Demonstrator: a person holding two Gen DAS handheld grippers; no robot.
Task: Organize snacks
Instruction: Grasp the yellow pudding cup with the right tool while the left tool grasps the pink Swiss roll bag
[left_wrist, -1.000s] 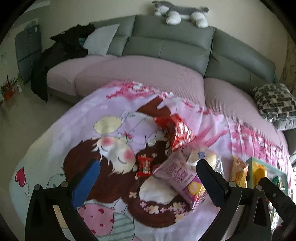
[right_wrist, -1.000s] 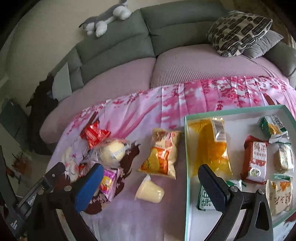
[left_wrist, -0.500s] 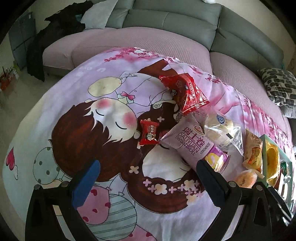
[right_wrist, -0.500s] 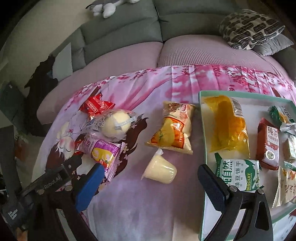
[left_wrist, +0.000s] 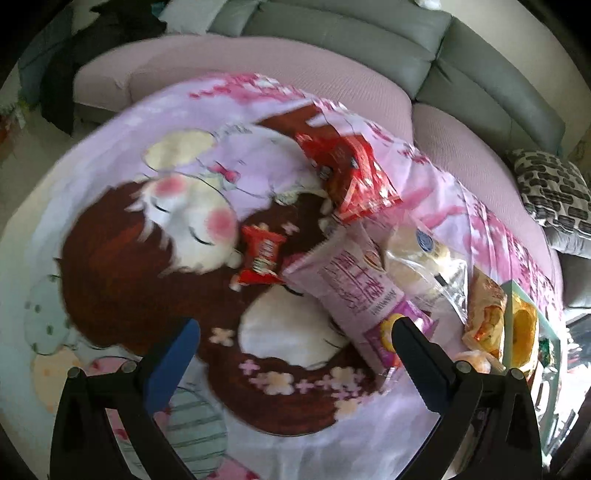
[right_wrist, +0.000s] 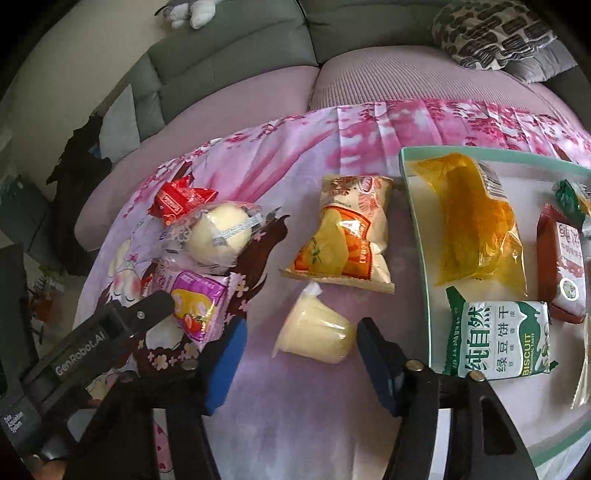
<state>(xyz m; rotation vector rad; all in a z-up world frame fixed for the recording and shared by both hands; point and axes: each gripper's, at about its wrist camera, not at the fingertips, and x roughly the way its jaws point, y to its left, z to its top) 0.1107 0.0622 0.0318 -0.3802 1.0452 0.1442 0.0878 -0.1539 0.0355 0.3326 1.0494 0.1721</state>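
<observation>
Currently the right gripper (right_wrist: 301, 349) is positioned with its jaws apart on either side of a yellow jelly cup (right_wrist: 314, 332) lying on its side on the cartoon blanket (right_wrist: 295, 424), without contact. Just right of it, a green-rimmed tray (right_wrist: 417, 221) holds several snack packets. The left gripper (left_wrist: 295, 343), jaws also apart and empty, hovers near a purple Swiss-roll pack (left_wrist: 354, 291) and a small red candy (left_wrist: 260, 256).

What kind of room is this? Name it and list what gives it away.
Most likely a home living room. A grey sectional sofa with a patterned cushion and a plush toy on its back stands behind the snack table, which is covered by a cartoon-print cloth.
</observation>
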